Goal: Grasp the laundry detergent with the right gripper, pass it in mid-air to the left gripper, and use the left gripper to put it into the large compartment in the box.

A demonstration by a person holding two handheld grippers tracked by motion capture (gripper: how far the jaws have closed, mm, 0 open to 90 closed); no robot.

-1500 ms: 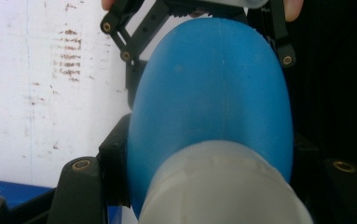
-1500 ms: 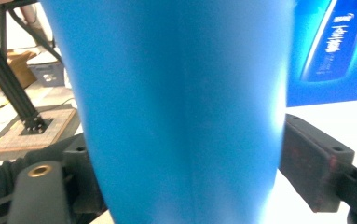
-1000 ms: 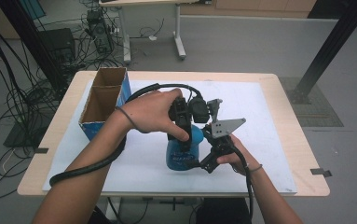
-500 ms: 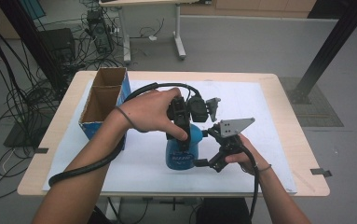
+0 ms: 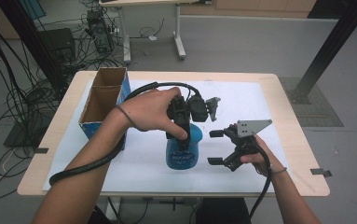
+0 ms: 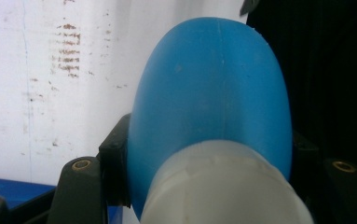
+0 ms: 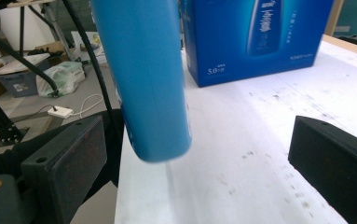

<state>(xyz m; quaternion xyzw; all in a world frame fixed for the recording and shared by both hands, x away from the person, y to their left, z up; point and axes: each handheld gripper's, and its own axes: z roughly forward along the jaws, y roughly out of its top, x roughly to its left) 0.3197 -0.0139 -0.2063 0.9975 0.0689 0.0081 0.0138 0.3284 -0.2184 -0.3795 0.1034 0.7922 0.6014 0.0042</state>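
Left claw [image 5: 184,140] clamps bottle [image 5: 183,151] above white mat [image 5: 260,100] (stained)

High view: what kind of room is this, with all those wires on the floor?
Probably a lab or workshop for recording handling tests. Bundles of black cables trail over the grey floor, a black metal frame post stands beside the table, and another desk's legs stand behind.

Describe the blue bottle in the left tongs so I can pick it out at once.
Start at the white sheet covering the table and find the open blue carton at its left edge. Right of that carton, near the front middle, the left tongs grip the blue bottle from above at its neck. It is round, with a white neck, unlike the boxy carton.
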